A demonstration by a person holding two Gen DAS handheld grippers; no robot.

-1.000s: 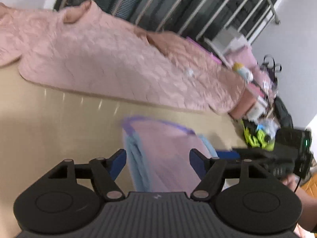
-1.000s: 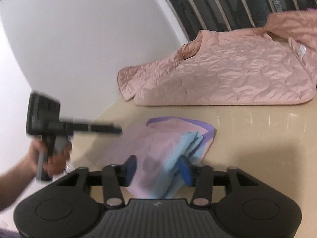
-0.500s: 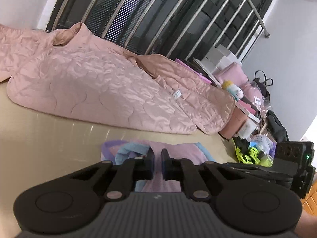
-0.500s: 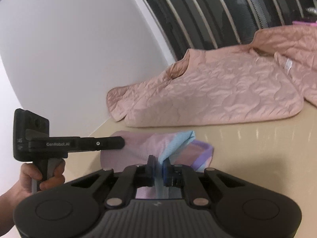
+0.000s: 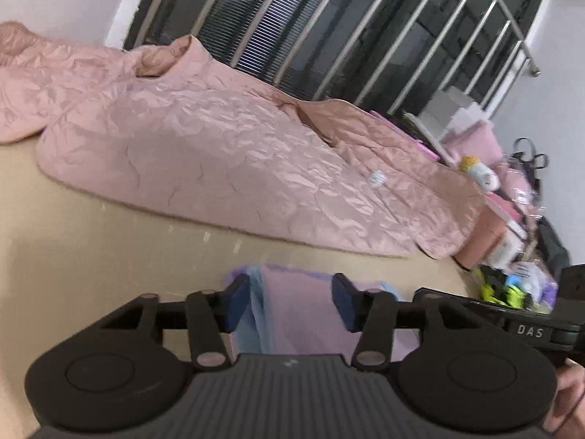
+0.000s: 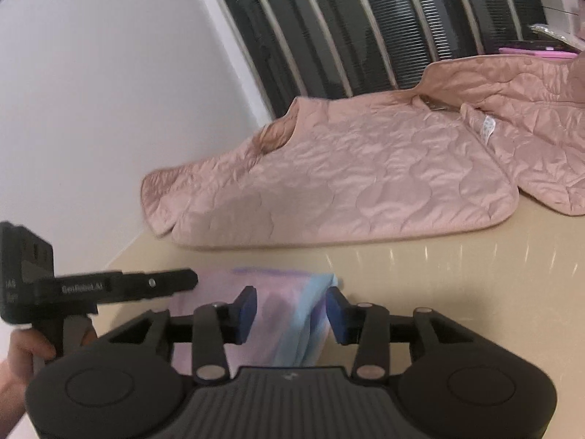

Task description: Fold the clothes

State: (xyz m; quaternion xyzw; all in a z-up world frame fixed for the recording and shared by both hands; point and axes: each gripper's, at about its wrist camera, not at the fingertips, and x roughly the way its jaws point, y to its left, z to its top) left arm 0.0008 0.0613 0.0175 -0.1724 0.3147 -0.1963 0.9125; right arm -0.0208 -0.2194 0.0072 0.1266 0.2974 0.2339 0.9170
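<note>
Small garment (image 5: 292, 311), lilac with a pale blue layer, lies on the beige table (image 5: 91, 248), in front of the pink quilted jacket (image 5: 237, 153) spread along the far edge.

Left wrist view: I see my left gripper (image 5: 291, 301) with jaws spread wide, nothing between the pads. The garment sits directly ahead of and below the jaws, its folded blue edge near the left pad. Its long axis seems to run toward the camera, roughly in line with the fingers, though blur makes this uncertain. The right tool's body enters at the right edge, next to the cloth.

Right wrist view: my right gripper (image 6: 291, 314) is also open and empty. The same garment (image 6: 285, 314) lies between and beneath its pads, blue fold toward the right pad. The left tool reaches in from the left, its tip over the cloth's far left edge. Both grippers look about equally near; I judge neither has a clear advantage for the next pinch.

Change from half a second ago: both sets of jaws were closed then, the right one pinching the blue layer and holding it lifted. Now both are parted and the blue layer lies flat on the lilac. I read this as a fold just released. The jacket has not moved.
</note>
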